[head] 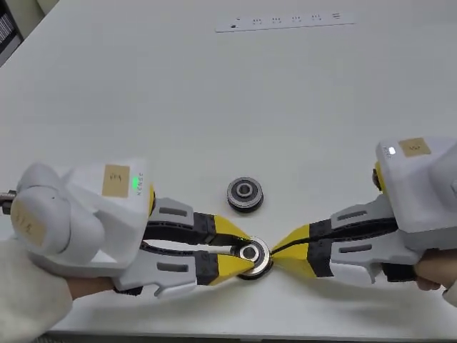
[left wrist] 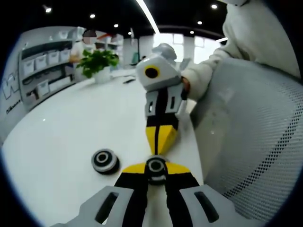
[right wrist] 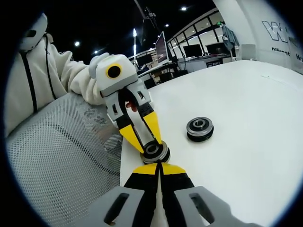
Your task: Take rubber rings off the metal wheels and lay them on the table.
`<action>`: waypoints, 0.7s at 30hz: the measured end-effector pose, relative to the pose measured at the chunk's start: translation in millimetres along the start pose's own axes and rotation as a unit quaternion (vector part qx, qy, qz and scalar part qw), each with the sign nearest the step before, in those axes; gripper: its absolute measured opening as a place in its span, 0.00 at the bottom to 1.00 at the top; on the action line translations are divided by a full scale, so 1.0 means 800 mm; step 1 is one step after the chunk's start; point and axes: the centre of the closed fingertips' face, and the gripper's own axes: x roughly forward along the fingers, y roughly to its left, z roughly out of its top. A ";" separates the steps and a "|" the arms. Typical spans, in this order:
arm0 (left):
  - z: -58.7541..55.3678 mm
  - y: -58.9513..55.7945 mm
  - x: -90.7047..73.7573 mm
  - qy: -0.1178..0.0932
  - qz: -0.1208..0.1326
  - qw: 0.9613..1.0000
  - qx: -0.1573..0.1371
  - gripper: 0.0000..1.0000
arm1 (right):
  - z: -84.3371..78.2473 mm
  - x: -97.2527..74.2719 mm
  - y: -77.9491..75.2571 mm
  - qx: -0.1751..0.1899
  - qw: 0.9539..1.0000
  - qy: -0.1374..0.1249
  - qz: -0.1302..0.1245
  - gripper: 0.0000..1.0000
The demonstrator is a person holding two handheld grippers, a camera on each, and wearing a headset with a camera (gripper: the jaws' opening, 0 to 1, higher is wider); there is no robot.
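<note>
Two wheels: near wheel [head: 251,254] at the table [head: 214,107] edge; spare wheel [head: 245,194] just beyond it.
Left gripper [head: 244,256]: clamped across the near wheel, likely steadying it.
Right gripper [head: 277,253]: jaws together, tips at its rim, seemingly to peel the rubber ring [right wrist: 165,153]; hold unclear.
</note>
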 end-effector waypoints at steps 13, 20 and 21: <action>0.001 -0.001 0.001 0.002 0.002 1.000 0.001 0.14 | 0.010 -0.007 0.001 0.139 0.988 -0.058 0.021 0.00; 0.001 -0.004 0.001 0.005 0.000 1.000 0.002 0.13 | 0.012 -0.006 0.007 0.156 0.985 -0.065 0.030 0.00; 0.002 -0.004 0.001 0.005 -0.001 1.000 0.002 0.13 | 0.013 -0.006 0.008 0.155 0.985 -0.065 0.030 0.00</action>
